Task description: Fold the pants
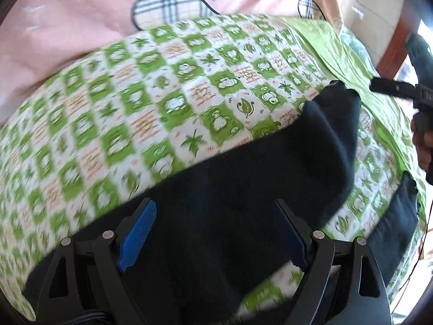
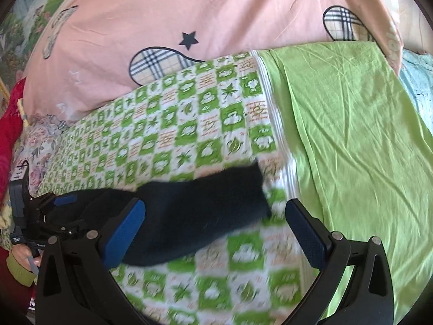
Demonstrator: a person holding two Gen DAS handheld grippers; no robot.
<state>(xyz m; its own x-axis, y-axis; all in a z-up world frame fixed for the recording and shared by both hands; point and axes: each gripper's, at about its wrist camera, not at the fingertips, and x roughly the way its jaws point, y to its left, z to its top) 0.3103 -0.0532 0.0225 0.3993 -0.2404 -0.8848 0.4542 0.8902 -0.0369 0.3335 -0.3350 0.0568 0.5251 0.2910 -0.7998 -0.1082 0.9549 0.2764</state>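
My left claw (image 1: 213,233) stands with its jaws apart over the black pants (image 1: 243,178), gripping nothing. My right claw (image 2: 216,233) is also spread wide, one pants leg (image 2: 200,205) lying between its fingers. The pants stretch across the green checkered bedsheet (image 2: 167,135), beside a plain green cloth (image 2: 351,135) and below a pink quilt (image 2: 189,13).
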